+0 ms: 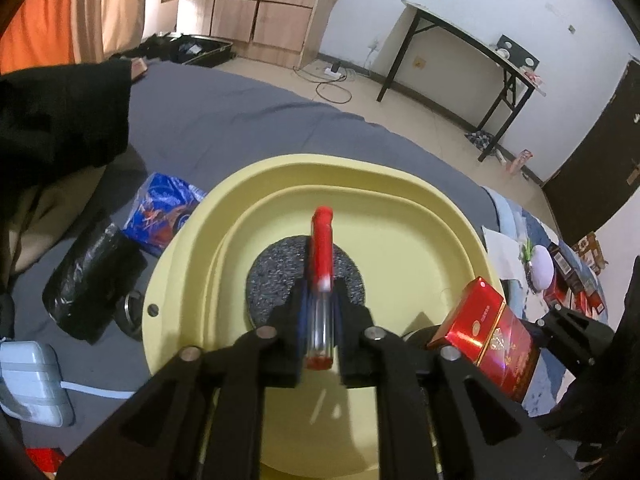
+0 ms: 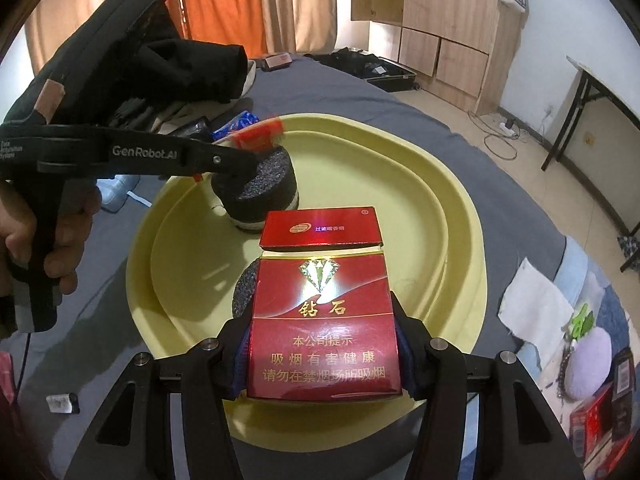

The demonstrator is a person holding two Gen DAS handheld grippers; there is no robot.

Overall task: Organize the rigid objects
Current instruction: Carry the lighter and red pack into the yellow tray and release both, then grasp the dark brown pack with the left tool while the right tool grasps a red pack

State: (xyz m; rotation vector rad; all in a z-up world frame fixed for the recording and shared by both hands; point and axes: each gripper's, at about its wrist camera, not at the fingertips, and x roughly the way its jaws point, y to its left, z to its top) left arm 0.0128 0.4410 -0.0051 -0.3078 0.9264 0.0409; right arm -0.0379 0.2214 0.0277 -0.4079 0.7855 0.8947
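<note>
Left wrist view: our left gripper has its jaws narrowly around a red-handled screwdriver above the yellow tray for dropping; our right gripper clamps a cigarette pack nearby.

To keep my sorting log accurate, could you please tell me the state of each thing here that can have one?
left claw: slightly open, red-capped tool between its fingers
right claw: shut on cigarette pack
cigarette pack: lid ajar, held over tray
yellow tray: holds two black pucks
suitcase: lying open
</note>
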